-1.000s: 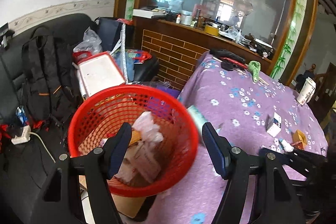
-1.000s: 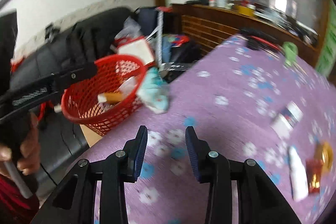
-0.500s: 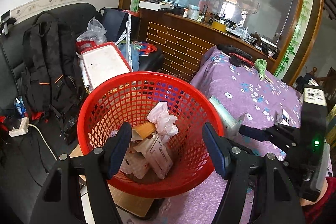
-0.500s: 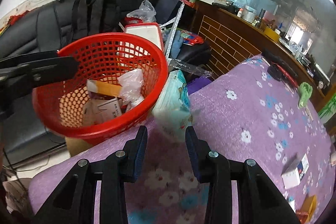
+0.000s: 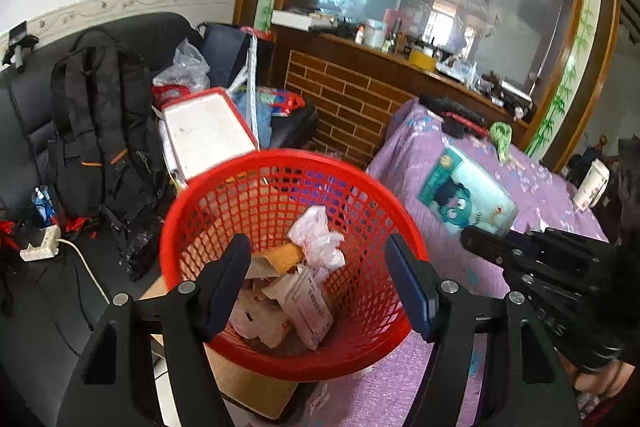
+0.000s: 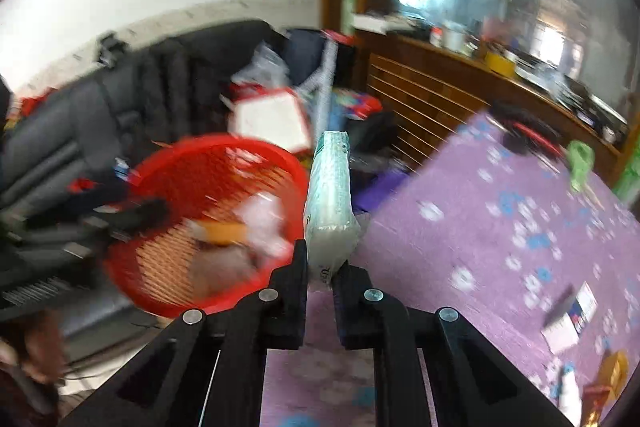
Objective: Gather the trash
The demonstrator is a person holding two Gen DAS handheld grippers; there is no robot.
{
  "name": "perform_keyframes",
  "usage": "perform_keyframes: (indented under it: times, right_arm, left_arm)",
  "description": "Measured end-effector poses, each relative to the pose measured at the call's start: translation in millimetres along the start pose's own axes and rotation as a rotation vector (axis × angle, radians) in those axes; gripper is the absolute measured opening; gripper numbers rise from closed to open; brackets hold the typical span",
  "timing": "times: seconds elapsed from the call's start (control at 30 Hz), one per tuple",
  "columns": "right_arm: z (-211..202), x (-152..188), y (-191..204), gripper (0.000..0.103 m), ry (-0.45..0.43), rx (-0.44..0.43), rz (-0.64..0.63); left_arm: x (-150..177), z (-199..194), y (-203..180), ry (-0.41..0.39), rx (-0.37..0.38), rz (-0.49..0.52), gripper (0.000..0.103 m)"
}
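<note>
My right gripper (image 6: 320,273) is clamped on the lower end of a teal tissue pack (image 6: 330,203) — it stands on edge, lifted above the purple tablecloth (image 6: 480,227), just beside the rim of the red basket (image 5: 360,355). My left gripper (image 5: 320,283) is spread wide around the basket's near rim, its fingers holding nothing — paper scraps (image 5: 304,299) lie inside.

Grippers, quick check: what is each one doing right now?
Left gripper: open, fingers spread, holding nothing, above the red basket.
Right gripper: shut on the tissue pack, lifted beside the basket.
</note>
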State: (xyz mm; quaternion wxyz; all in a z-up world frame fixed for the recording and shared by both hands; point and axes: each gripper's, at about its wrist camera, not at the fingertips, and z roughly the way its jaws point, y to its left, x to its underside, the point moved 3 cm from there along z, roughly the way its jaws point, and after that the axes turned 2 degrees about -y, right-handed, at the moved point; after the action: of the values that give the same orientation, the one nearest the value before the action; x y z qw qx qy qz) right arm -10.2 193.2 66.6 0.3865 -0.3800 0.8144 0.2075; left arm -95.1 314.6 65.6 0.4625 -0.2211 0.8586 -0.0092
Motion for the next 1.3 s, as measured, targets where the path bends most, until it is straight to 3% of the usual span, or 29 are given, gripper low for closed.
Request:
perform_keyframes:
  times: [0.03,0.13,0.23,0.37,0.57,0.7,0.77,0.93,1.03,1.1,1.17,1.3]
  right_arm:
    - [1,-4,4,0.015,0.005,-0.030,0.022]
    - [1,-8,0,0.055,-0.004,-0.087,0.113]
    - [-16,-1,-15,0.055,-0.031,-0.079,0.138]
    - [-58,26,-65,0.055,-0.035,0.040,0.195]
    - [-134,92,-183,0.055,0.014,0.352,0.373]
    - [-169,142,-250,0.051,0.060,0.444,0.546]
    - [-172,158,-266,0.050,0.087,0.445,0.587]
    - [-163,178,-285,0.047,0.102,0.395,0.652]
    - [-154,181,-287,0.046,0.112,0.375,0.644]
    - [-144,185,-287,0.044,0.126,0.349,0.641]
    - [-140,189,-289,0.037,0.121,0.328,0.635]
    - [-156,188,-294,0.034,0.048,0.376,0.621]
  left_arm:
    - [-2,-7,3,-0.020,-0.017,-0.010,0.068]
    - [-8,-25,9,-0.060,-0.046,-0.026,0.068]
    - [-12,-34,6,-0.069,-0.054,0.001,0.068]
    - [-14,-33,-18,-0.061,-0.024,0.051,0.068]
    - [1,-14,-103,0.049,0.161,0.148,0.068]
    - [23,2,-177,0.178,0.291,0.209,0.068]
    - [37,9,-216,0.238,0.336,0.236,0.068]
    - [59,15,-281,0.264,0.340,0.312,0.062]
    - [68,23,-304,0.302,0.340,0.315,0.045]
    - [74,30,-314,0.336,0.335,0.304,0.044]
    - [76,38,-320,0.363,0.331,0.290,0.044]
    - [82,48,-335,0.392,0.326,0.266,0.044]
